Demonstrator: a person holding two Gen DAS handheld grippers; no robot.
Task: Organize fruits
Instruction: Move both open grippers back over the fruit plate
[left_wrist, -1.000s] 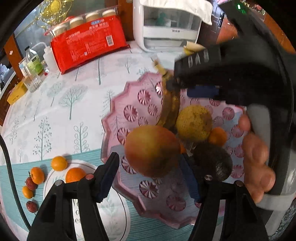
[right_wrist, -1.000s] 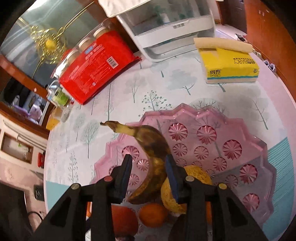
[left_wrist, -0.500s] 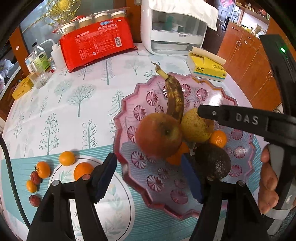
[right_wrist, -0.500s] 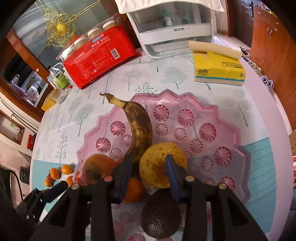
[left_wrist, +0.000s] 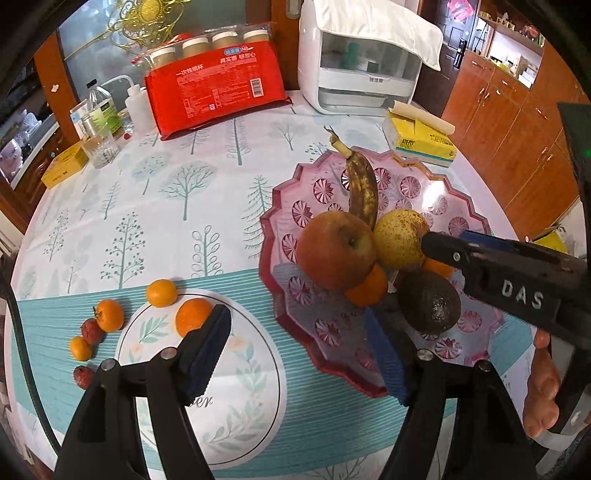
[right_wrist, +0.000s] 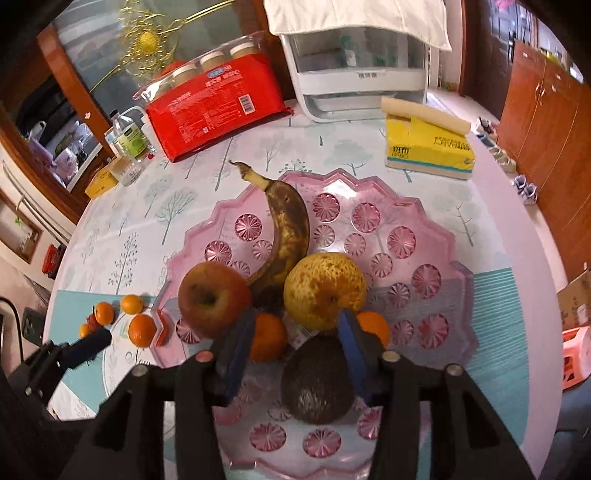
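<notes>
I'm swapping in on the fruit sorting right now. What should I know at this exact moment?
Left gripper: open, empty, over the table between the loose fruit and the pink tray.
Right gripper: open, empty, above the avocado.
On the tray: banana, apple, pear, avocado, two oranges.
Left: small oranges and lychees on the table beside the tray.

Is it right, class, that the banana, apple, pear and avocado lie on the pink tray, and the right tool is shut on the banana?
Not quite. The right tool is open and holds nothing; the right wrist view shows the banana lying free on the pink tray. The apple, pear and avocado do lie there.
</notes>
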